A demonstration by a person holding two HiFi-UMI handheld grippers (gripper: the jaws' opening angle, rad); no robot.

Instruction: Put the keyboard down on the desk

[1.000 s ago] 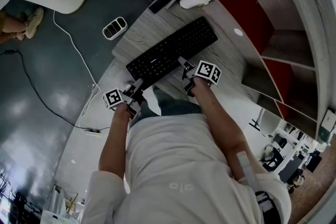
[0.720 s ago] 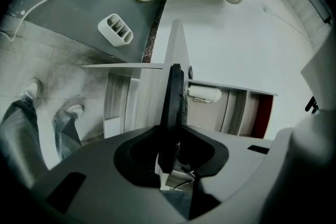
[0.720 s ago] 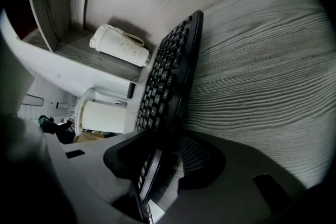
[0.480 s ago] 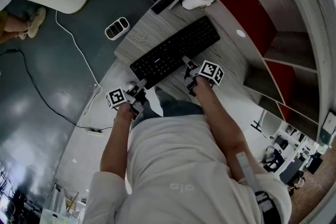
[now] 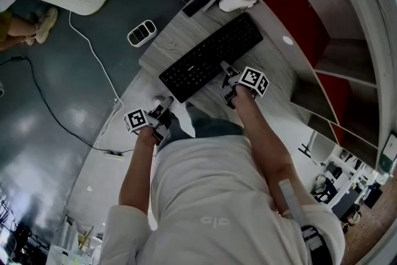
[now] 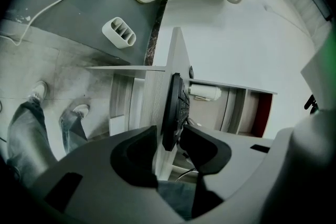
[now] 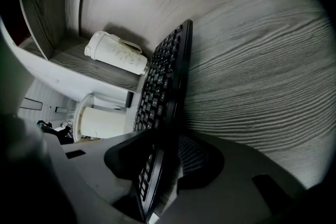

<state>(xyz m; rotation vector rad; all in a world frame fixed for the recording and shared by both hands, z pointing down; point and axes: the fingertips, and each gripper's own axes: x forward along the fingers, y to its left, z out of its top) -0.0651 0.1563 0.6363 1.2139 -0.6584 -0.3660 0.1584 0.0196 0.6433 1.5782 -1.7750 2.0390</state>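
Head view take: probably a stiff, lightish keyboard (image 5: pixel 211 56) flat on the desk (image 5: pixel 274 69), best pinched on its near edge, with the right gripper (image 5: pixel 227 81) clamped there and the left gripper (image 5: pixel 162 116) jaws just opened, clear of it.

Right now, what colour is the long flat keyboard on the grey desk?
The long flat keyboard is black; head view shows it best.

One keyboard (image 5: pixel 211 58), one desk (image 5: pixel 177 34), one left gripper (image 5: pixel 165 102), one right gripper (image 5: pixel 227 69).

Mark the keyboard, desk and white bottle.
keyboard (image 5: pixel 212 57): head view, middle of the keys.
desk (image 5: pixel 175 34): head view, bare wood beside the keyboard.
white bottle (image 7: pixel 115 53): right gripper view, middle of its body.
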